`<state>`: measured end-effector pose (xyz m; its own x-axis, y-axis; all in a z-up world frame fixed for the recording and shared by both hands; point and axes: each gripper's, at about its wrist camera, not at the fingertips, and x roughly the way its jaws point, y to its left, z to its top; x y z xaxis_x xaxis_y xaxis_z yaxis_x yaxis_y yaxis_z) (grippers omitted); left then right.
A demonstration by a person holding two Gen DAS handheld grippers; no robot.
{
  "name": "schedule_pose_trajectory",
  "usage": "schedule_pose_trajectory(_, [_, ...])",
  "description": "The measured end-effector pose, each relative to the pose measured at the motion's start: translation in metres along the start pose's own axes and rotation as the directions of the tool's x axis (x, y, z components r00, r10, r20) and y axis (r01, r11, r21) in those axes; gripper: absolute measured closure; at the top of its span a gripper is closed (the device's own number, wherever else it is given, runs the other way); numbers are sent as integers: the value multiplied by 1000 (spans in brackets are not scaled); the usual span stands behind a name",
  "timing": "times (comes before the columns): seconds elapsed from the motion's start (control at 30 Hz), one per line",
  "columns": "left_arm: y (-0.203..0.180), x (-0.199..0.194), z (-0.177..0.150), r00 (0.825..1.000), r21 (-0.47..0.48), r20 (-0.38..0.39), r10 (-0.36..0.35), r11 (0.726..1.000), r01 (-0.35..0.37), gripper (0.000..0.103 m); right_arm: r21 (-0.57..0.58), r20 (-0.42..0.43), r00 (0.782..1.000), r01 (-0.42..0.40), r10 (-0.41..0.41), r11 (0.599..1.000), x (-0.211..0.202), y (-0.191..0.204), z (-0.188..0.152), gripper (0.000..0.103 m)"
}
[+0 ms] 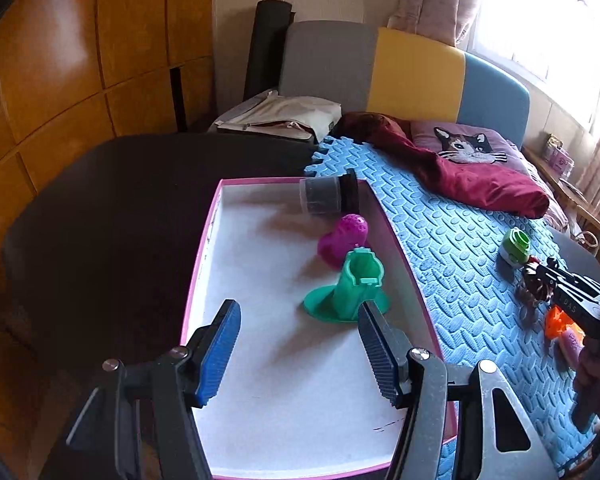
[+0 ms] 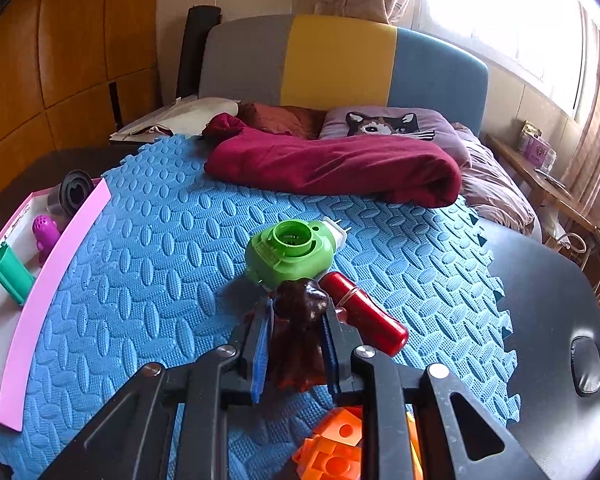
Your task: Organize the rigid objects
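My left gripper (image 1: 296,320) is open and empty above the pink-rimmed white box (image 1: 236,264). The box holds a teal stand (image 1: 352,286), a magenta perforated toy (image 1: 342,240) and a grey jar with a black lid (image 1: 328,196) lying on its side. My right gripper (image 2: 298,320) is shut on a dark brown glossy figure (image 2: 300,316), just above the blue foam mat (image 2: 148,280). A green plug-in device (image 2: 290,250) and a red cylinder (image 2: 364,312) lie just beyond it. An orange block (image 2: 336,444) lies under the gripper.
The box (image 2: 44,292) sits at the mat's left edge on a dark table (image 1: 100,220). A maroon cloth (image 2: 332,168) and cat pillow (image 2: 384,124) lie at the back. A pink object (image 1: 572,342) lies by the orange block (image 1: 556,320). The black tabletop (image 2: 552,320) shows at right.
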<state>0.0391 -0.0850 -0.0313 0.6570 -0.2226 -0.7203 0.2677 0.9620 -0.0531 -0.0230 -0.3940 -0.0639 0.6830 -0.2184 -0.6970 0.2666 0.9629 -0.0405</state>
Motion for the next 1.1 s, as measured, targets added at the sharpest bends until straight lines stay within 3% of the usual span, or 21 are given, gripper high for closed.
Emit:
schedule_pose_trajectory(0.17, [7,-2,-3,1000,0,6,16,1000,-16,41,-4,2,1000,18,-18,1000,-1,2,-1,82])
schedule_pose_trajectory(0.33, [14,-7,-4,999,-3,25,20,1000,-20,41,21,-19,999,30,-30,999,-5,3,5,89])
schedule_pose_trajectory(0.53, [23,-8,-4,999,-26,29,16,1000,-15,41,23,6,999,-44,44,999,-25,20,9,102])
schedule_pose_trajectory(0.73, [28,-8,-6,1000,-44,24,8,999,-7,41,-35,51,997,-52,54,998,-44,42,15,102])
schedule_pose_trajectory(0.9, [33,-10,-6,999,-62,33,1,998,1,41,78,44,997,-66,63,995,-48,16,13,102])
schedule_pose_trajectory(0.97, [33,-8,-7,1000,-66,28,-3,998,5,41,124,32,995,-96,93,988,-49,5,10,98])
schedule_pose_trajectory(1.03, [31,-8,-7,1000,-66,24,-7,998,9,41,152,22,993,-119,117,981,-50,0,6,77])
schedule_pose_trajectory(1.1, [30,-7,-8,1000,-61,20,-13,998,14,41,143,15,991,-131,130,981,-50,2,2,69])
